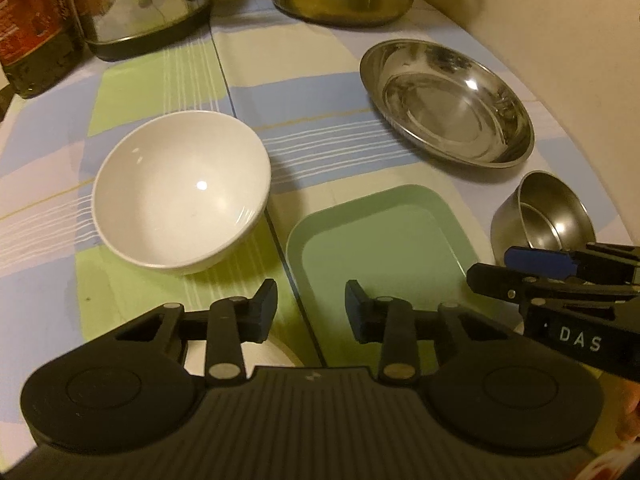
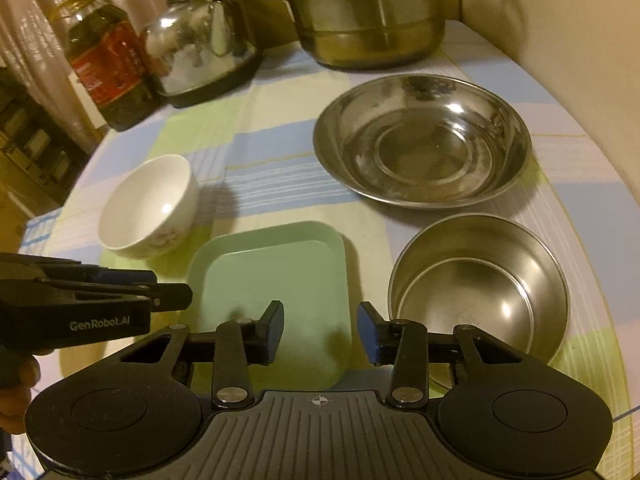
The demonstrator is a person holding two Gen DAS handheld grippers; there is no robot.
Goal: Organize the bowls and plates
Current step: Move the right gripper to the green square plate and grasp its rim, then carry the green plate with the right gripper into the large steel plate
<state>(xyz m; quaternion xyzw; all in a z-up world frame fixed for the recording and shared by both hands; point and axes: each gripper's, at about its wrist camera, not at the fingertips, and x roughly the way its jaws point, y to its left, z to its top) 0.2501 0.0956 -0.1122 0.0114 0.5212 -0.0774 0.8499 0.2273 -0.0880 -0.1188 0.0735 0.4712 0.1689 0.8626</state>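
Observation:
On the checked tablecloth lie a white bowl [image 1: 182, 196] [image 2: 150, 208], a pale green square plate [image 1: 384, 240] [image 2: 276, 272], a wide shallow steel dish [image 1: 448, 104] [image 2: 424, 140] and a small steel bowl [image 1: 548, 216] [image 2: 480, 284]. My left gripper [image 1: 312, 308] hovers above the near left edge of the green plate, jaws apart with nothing between them. Over the same plate's near right corner my right gripper [image 2: 322, 332] is likewise parted and holds nothing, with the steel bowl just to its right. Each gripper shows in the other's view: the right gripper [image 1: 492, 272], the left gripper [image 2: 172, 296].
At the back stand a large steel pot [image 2: 368, 20], a shiny kettle [image 2: 200, 40] and an oil bottle [image 2: 108, 64]. A cream wall [image 2: 580, 40] bounds the table on the right. Part of a white round object [image 1: 264, 354] shows under my left gripper.

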